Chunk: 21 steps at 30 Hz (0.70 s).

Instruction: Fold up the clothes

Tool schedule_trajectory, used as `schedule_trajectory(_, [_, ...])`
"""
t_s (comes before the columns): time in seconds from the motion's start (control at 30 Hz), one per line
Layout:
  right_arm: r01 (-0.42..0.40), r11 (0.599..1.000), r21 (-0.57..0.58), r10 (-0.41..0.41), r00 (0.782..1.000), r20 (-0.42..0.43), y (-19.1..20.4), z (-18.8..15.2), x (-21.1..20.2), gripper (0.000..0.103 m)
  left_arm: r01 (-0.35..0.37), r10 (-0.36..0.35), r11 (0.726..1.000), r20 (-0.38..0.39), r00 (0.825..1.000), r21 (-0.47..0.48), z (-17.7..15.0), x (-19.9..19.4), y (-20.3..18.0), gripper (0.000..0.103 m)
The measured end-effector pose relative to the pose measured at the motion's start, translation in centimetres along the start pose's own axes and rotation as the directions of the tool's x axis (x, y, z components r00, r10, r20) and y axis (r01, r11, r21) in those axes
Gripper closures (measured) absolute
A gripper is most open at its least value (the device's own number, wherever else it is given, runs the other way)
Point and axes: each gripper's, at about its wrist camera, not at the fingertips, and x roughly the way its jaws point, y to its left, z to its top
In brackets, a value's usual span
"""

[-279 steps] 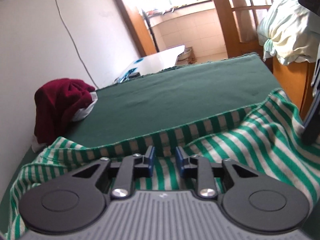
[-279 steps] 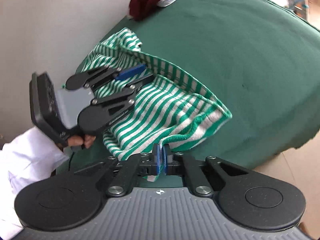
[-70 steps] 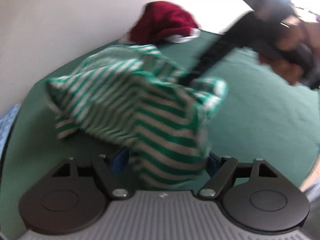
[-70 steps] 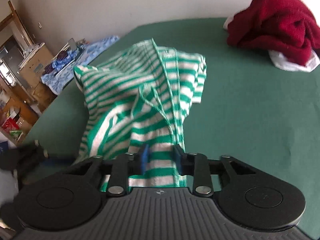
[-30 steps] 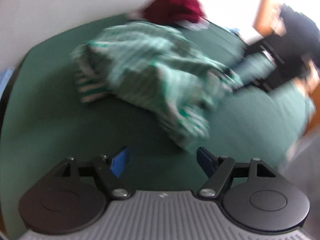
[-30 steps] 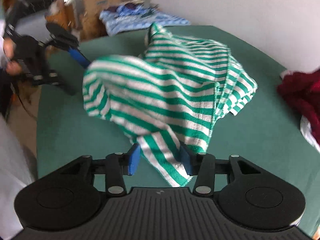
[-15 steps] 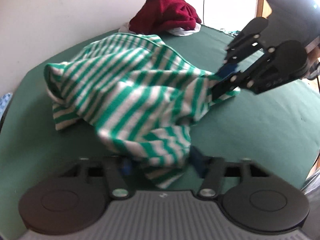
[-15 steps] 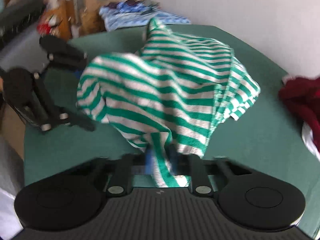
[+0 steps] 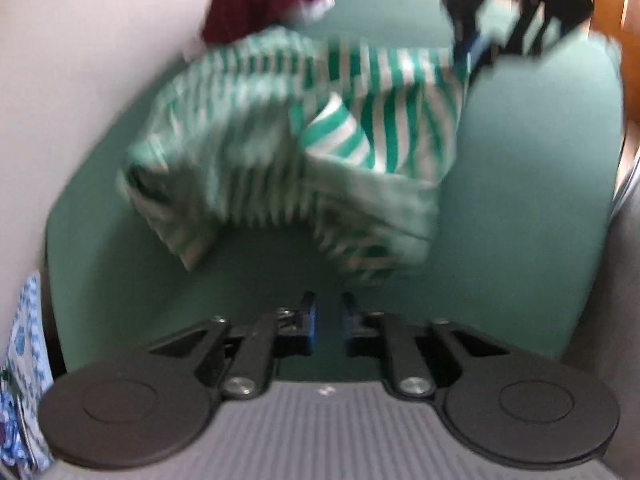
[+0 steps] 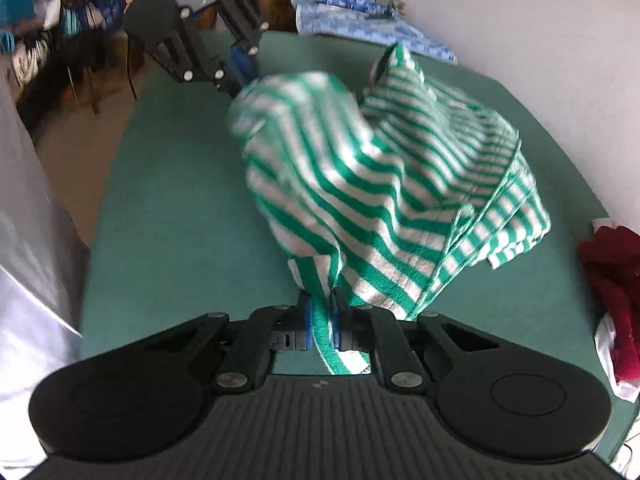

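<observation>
Right wrist view: at ten o'clock the left gripper (image 10: 242, 62) meets the far corner of the green-and-white striped garment (image 10: 384, 184); whether it grips is unclear. At centre the cloth hangs bunched above the green tabletop (image 10: 168, 216), its hem pinched between the nearly closed jaws of the right gripper (image 10: 320, 320). At three o'clock lies a dark red garment (image 10: 616, 280). Left wrist view, blurred, shows the left gripper (image 9: 326, 320) holding nothing, jaws a narrow gap apart, and the right gripper (image 9: 476, 46) at one o'clock.
</observation>
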Motion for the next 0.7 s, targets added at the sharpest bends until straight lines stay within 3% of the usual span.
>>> schedule_trajectory(0.1, [-0.019,0.999,-0.032,0.018,0.999,-0.030,0.7,-0.2,0.1,0.083,0.026,-0.025,0.998,0.021,0.999,-0.061,-0.6,-1.4,-0.2,0.093])
schedule_trajectory(0.17, [-0.032,0.998,-0.053,0.029,0.998,-0.051,1.2,-0.3,0.2,0.061,0.043,-0.038,0.997,0.071,0.997,-0.070,-0.3,-3.1,-1.2,0.081])
schedule_trajectory(0.23, [-0.022,0.999,-0.031,0.022,1.000,0.021,1.5,0.2,-1.2,0.062,0.079,-0.064,0.991,0.135,0.989,-0.108,0.2,-4.3,-1.9,0.053])
schedule_trajectory(0.27, [-0.015,1.000,-0.007,0.015,0.998,0.066,1.5,0.6,-1.9,0.063,0.098,-0.076,0.987,0.168,0.983,-0.127,0.5,-4.8,-2.2,0.049])
schedule_trajectory(0.37, [-0.006,0.996,0.092,-0.011,0.984,0.178,1.1,2.1,-1.6,0.064,0.147,-0.097,0.973,0.265,0.959,-0.176,2.3,-4.5,-2.9,0.047])
schedule_trajectory(0.5, [-0.020,0.989,0.146,-0.007,0.983,0.184,0.5,4.3,3.2,0.074,0.142,-0.086,0.965,0.244,0.966,-0.220,3.8,-0.9,-2.7,0.056])
schedule_trajectory(0.57, [0.014,0.973,0.229,-0.053,0.985,0.166,-1.3,4.4,4.9,0.074,0.123,-0.071,0.967,0.224,0.972,-0.225,3.7,0.7,-2.1,0.051])
schedule_trajectory(0.63, [0.074,0.935,0.346,-0.132,0.980,0.148,-3.7,3.8,5.9,0.074,0.116,-0.060,0.961,0.219,0.974,-0.251,3.0,1.4,-1.2,0.032])
schedule_trajectory(0.7, [0.044,0.861,0.506,-0.126,0.984,0.129,-7.0,2.3,6.3,0.090,0.131,-0.070,0.950,0.217,0.974,-0.283,2.5,1.6,-0.2,0.027])
